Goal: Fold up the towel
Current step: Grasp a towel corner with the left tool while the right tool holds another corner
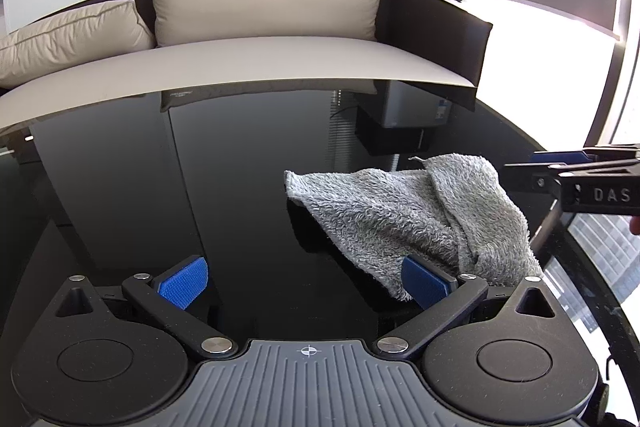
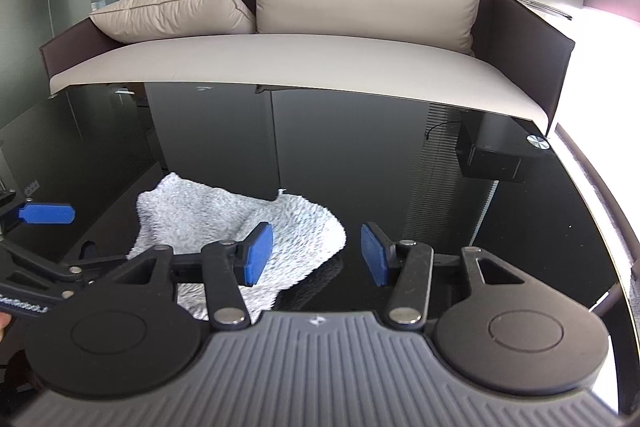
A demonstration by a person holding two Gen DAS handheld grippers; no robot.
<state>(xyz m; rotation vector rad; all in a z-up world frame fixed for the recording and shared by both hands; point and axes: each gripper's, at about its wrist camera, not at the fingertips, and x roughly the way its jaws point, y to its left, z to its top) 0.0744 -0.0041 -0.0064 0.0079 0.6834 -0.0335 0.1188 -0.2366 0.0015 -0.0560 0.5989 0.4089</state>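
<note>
Grey towel [image 1: 420, 215] rumpled, glass table [image 2: 360, 155] edge beyond

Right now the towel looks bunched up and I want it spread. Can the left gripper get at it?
Probably yes. The left gripper is open, and the towel lies just beyond its right finger on the bare glass table, with nothing between them.

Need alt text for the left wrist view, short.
A crumpled grey towel lies on a glossy black table, just beyond the open left gripper. The right gripper enters from the right edge; a beige sofa sits behind.
</note>
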